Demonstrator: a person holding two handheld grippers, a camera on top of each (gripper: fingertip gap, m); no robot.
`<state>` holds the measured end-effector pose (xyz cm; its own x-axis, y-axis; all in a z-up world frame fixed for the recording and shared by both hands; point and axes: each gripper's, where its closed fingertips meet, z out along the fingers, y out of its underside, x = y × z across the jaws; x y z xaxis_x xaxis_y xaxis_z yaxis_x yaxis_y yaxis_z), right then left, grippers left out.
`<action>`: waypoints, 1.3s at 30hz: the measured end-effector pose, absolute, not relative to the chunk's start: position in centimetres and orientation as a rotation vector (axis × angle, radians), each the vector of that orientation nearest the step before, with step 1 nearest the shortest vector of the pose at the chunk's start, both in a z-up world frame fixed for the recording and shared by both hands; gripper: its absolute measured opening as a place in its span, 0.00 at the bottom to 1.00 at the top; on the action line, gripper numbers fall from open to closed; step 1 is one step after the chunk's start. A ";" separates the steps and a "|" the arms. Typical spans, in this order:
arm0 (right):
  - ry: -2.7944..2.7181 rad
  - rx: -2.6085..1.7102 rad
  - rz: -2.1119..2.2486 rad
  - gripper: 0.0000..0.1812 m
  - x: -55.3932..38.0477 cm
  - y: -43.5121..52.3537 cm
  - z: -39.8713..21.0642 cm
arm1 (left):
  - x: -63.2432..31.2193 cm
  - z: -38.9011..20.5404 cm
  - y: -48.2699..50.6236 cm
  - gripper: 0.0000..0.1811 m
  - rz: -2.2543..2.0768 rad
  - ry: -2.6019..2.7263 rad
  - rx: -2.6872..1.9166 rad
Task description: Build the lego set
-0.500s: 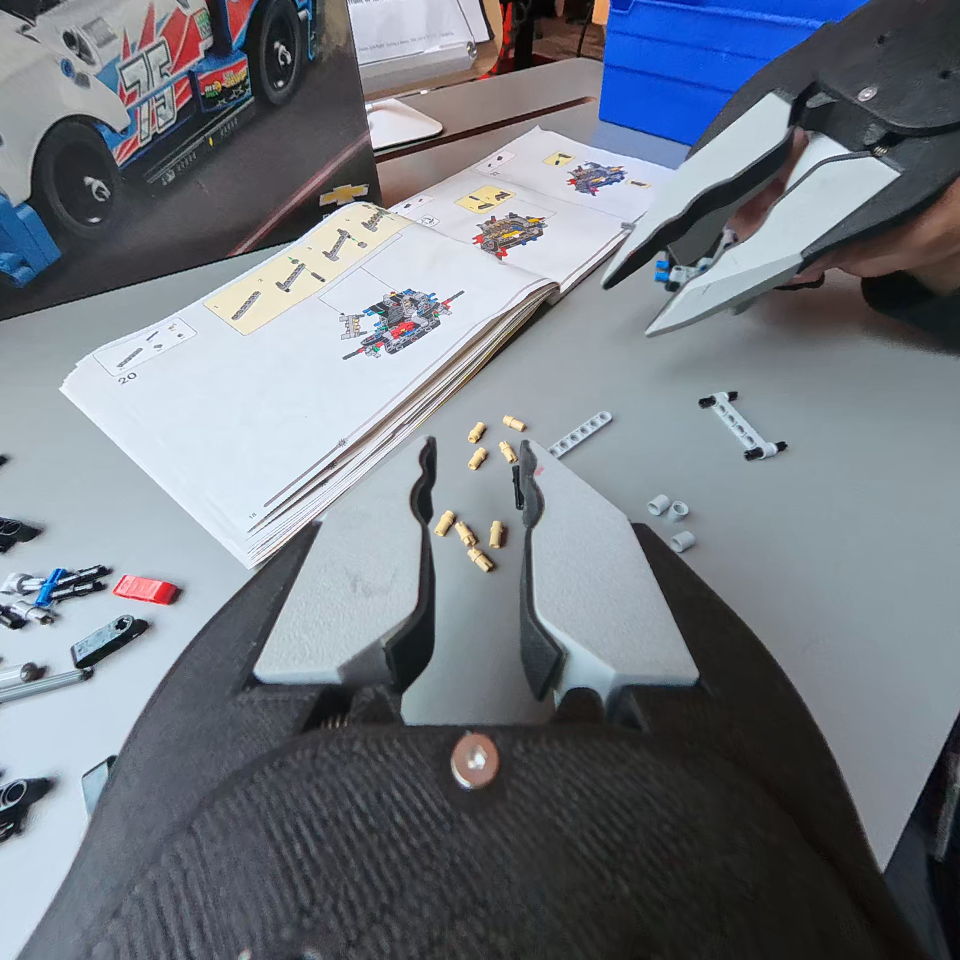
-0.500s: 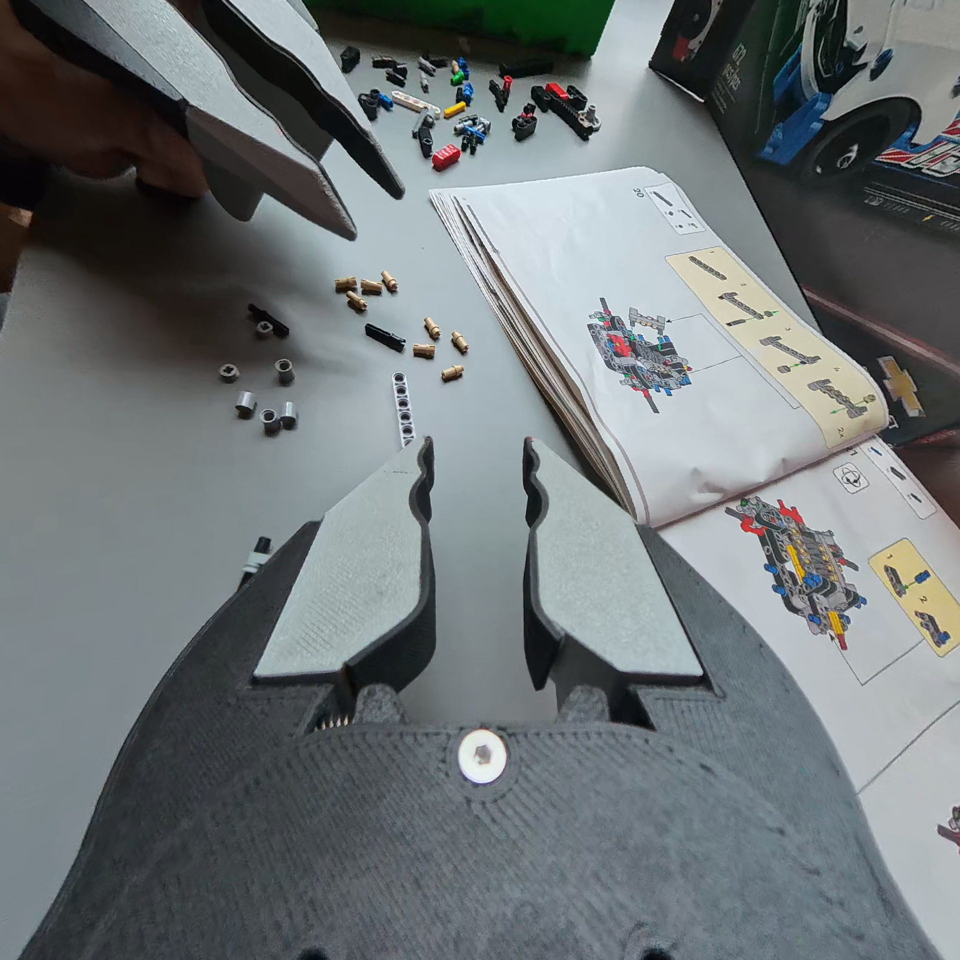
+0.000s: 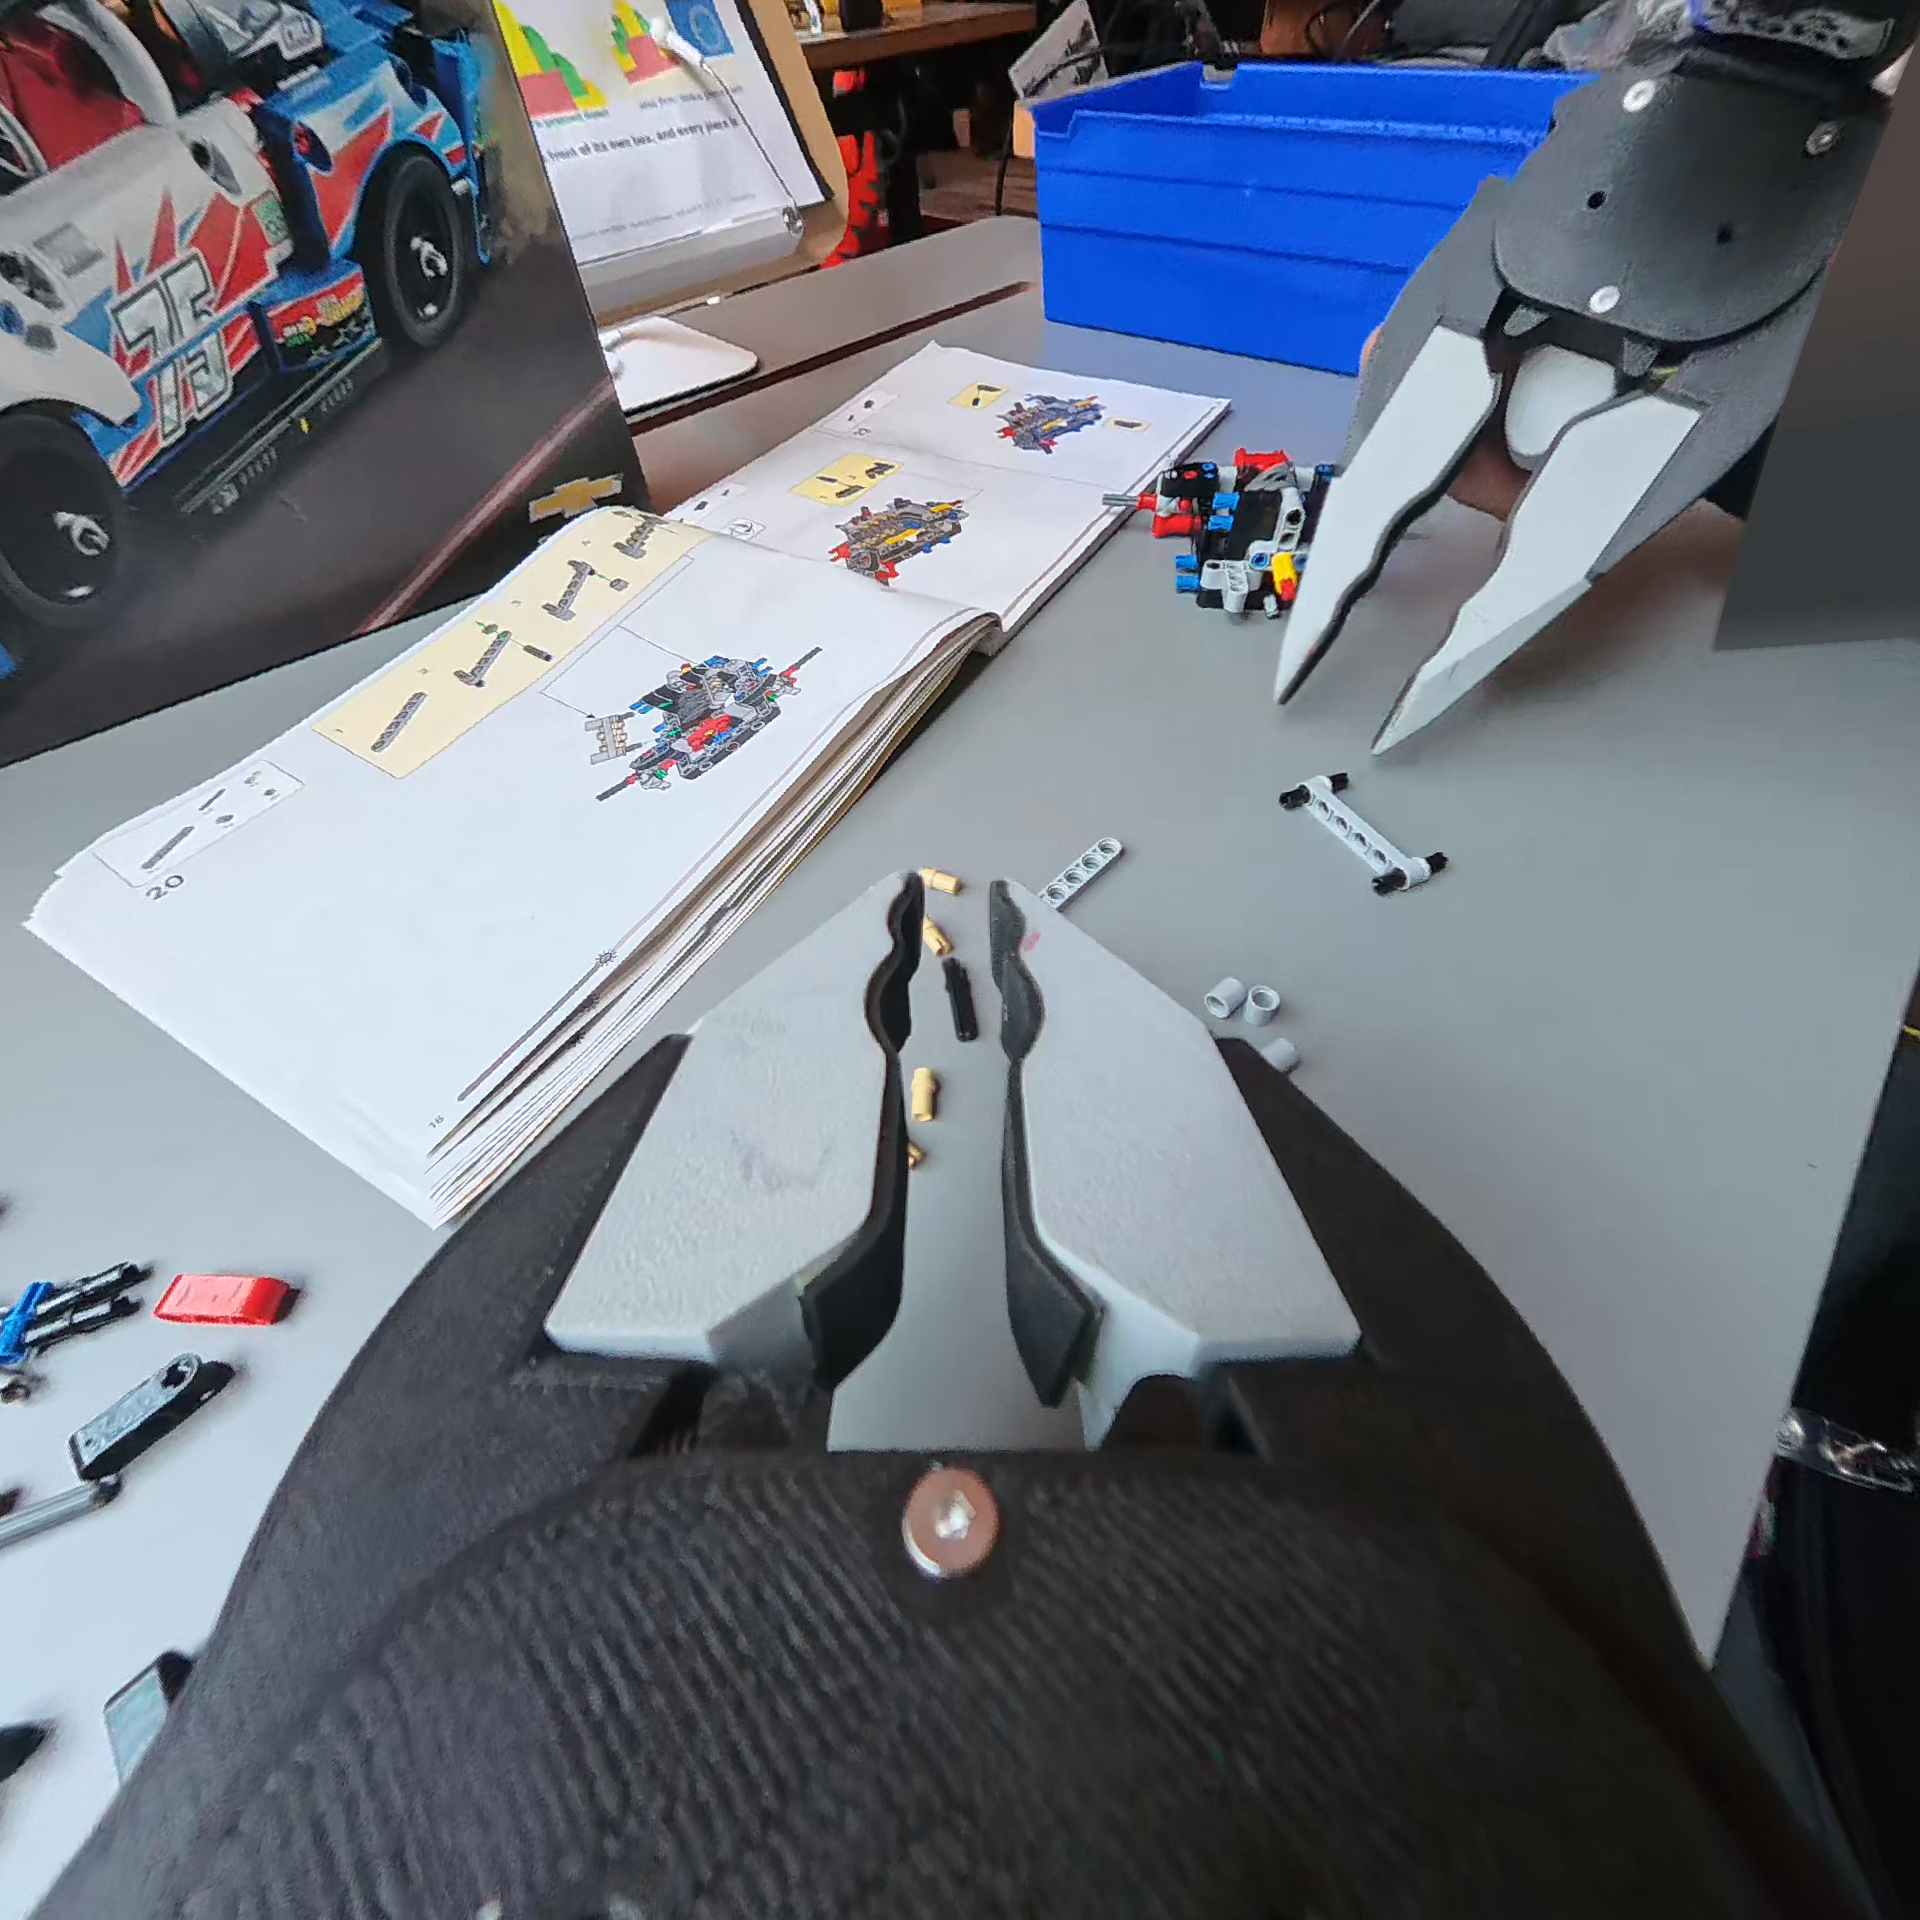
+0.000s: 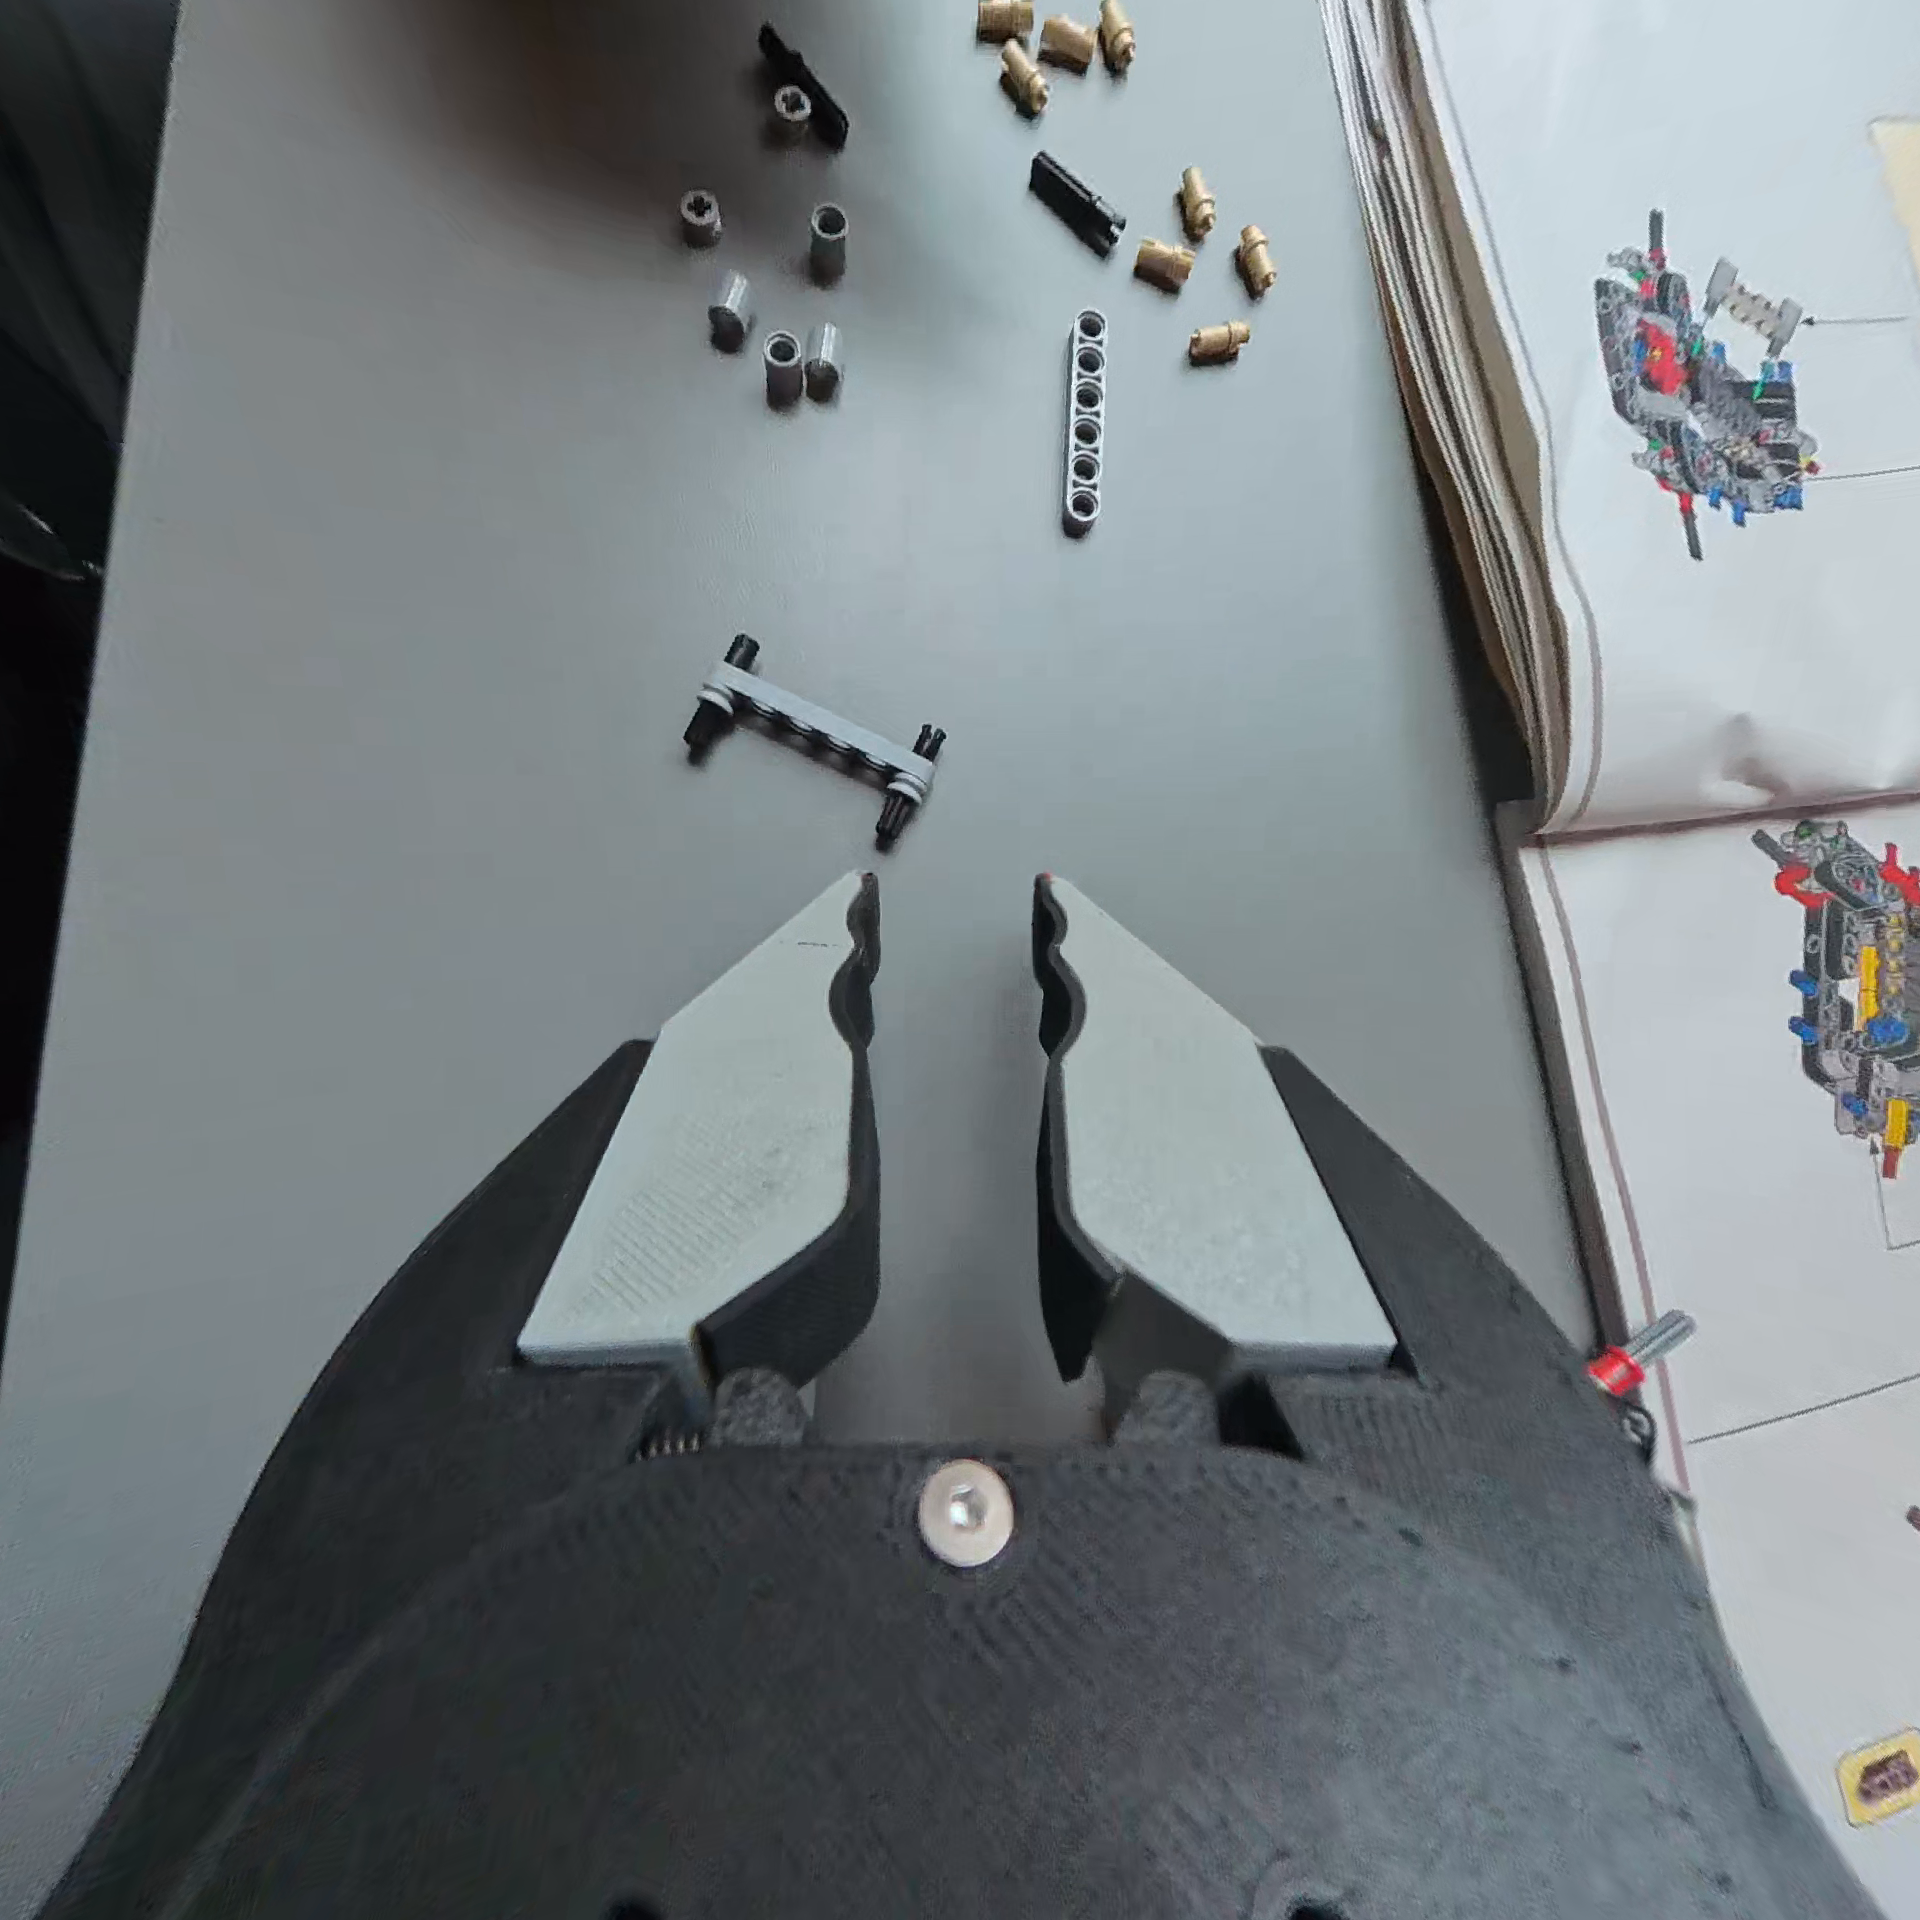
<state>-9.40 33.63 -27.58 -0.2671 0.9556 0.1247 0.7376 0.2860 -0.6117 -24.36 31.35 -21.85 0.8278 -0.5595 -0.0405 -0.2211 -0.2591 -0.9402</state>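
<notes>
Both grippers empty | left gripper [image 3: 956, 904] fingers spread, low-centre over black pin [image 3: 959, 997], likely next pick | right gripper [image 4: 956, 883] fingers spread, beside grey beam [image 4: 814, 724], centre frame

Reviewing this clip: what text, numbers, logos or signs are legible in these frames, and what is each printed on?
I do not transcribe writing, so this lists only what bears it.
Set box: large numerals and small decals on the pictured car, plus a gold emblem; legible.
Instruction booklet: small page and step numerals; legible.
Sheet in clear stand: printed lines, mostly blurred.
Nothing else shows writing.
</notes>
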 end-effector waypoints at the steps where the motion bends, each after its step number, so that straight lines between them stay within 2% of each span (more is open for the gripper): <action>1: -2.097 -1.524 0.613 0.14 -9.4 33.5 -27.9 | -24.2 -21.9 31.4 0.05 -0.362 0.598 -1.838; 12: -1.995 -1.471 0.512 0.00 -12.2 34.4 -28.2 | -24.0 -21.9 31.6 0.04 -0.386 0.600 -1.845; 17: -1.888 -1.445 0.556 0.00 -13.1 34.8 -26.3 | -24.0 -21.9 31.5 0.04 -0.381 0.604 -1.844; 23: -1.907 -1.402 0.770 0.08 -12.2 33.0 -24.6 | -24.0 -22.0 31.6 0.04 -0.377 0.603 -1.845; 39: -2.026 -1.435 0.755 0.11 -11.4 32.3 -27.0 | -24.1 -21.8 31.5 0.04 -0.379 0.599 -1.832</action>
